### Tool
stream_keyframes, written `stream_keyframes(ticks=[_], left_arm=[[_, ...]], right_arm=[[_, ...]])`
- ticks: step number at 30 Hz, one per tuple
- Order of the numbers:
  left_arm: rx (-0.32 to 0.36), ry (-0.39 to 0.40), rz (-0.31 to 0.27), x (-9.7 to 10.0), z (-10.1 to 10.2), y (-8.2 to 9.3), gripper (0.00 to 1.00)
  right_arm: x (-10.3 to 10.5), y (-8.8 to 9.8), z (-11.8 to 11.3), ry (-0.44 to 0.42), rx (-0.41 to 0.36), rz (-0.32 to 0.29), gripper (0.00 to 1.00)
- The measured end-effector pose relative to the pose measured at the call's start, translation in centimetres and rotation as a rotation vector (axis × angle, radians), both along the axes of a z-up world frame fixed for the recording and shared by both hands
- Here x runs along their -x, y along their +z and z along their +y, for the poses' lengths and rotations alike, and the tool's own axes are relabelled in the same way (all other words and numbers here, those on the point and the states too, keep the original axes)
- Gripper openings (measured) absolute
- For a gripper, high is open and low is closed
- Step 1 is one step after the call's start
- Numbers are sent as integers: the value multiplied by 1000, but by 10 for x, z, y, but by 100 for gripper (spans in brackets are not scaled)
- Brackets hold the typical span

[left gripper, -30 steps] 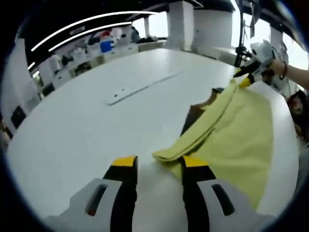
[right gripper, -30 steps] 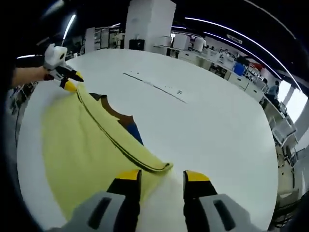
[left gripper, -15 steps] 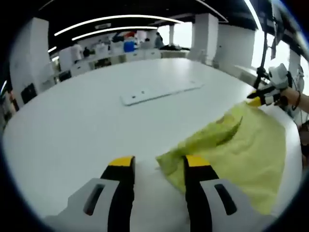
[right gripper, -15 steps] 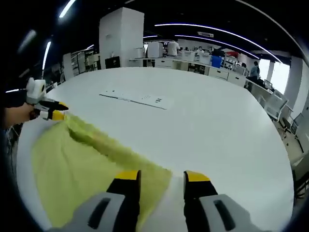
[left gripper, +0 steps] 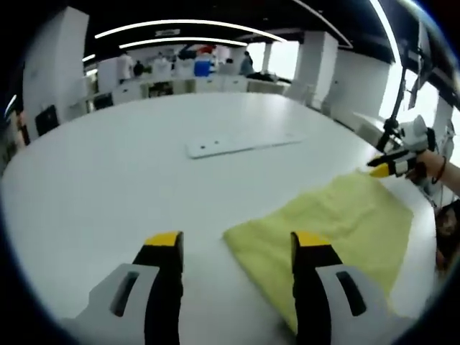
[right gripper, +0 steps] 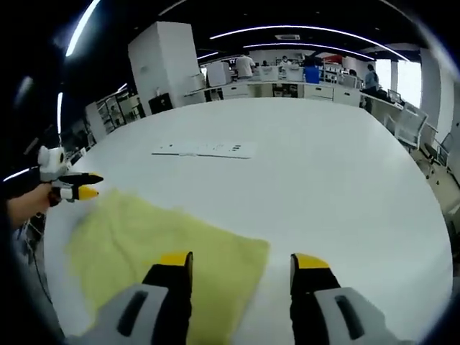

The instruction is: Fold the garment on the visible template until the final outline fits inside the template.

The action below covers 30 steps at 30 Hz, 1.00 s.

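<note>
The yellow garment (left gripper: 330,223) lies flat on the white table (left gripper: 108,180), folded over on itself. My left gripper (left gripper: 237,244) is open, with the cloth's near corner lying low between its jaws, free of them. My right gripper (right gripper: 243,262) is open too, over the opposite corner of the garment (right gripper: 165,251). In the left gripper view the right gripper (left gripper: 399,164) sits at the cloth's far corner, held by a hand. In the right gripper view the left gripper (right gripper: 75,187) stands at the cloth's far left corner, jaws apart. Whatever lies under the garment is hidden.
A long white strip (left gripper: 241,144) lies on the table beyond the garment, also seen as the strip (right gripper: 205,149) in the right gripper view. Bare tabletop (right gripper: 345,180) spreads to the right. A dark stand (left gripper: 392,126) rises past the table's edge. Desks and pillars fill the background.
Both grippers lowered the lifted yellow fold onto the table and opened their jaws wider, letting the corners go. The garment now lies flat and hides the dark patch beneath it.
</note>
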<state>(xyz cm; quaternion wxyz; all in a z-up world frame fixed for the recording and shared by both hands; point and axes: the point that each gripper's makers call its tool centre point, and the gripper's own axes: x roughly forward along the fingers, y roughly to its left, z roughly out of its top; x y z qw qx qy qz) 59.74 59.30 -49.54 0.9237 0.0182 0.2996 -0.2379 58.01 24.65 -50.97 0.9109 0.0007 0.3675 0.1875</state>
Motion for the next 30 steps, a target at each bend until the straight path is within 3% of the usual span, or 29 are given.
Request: stream_keyframes(ticks=[6, 18, 25, 30], left_arm=[[-8, -40, 0, 26, 1, 9, 65], [-11, -111, 7, 74, 9, 15, 77], [-9, -128, 26, 104, 10, 11, 73], [-12, -129, 32, 121, 11, 6, 61]], right_arm=[[29, 12, 7, 48, 5, 29, 65], [82, 32, 14, 117, -4, 46, 68], [113, 29, 19, 166, -1, 63, 65], [130, 25, 21, 189, -4, 68, 58]])
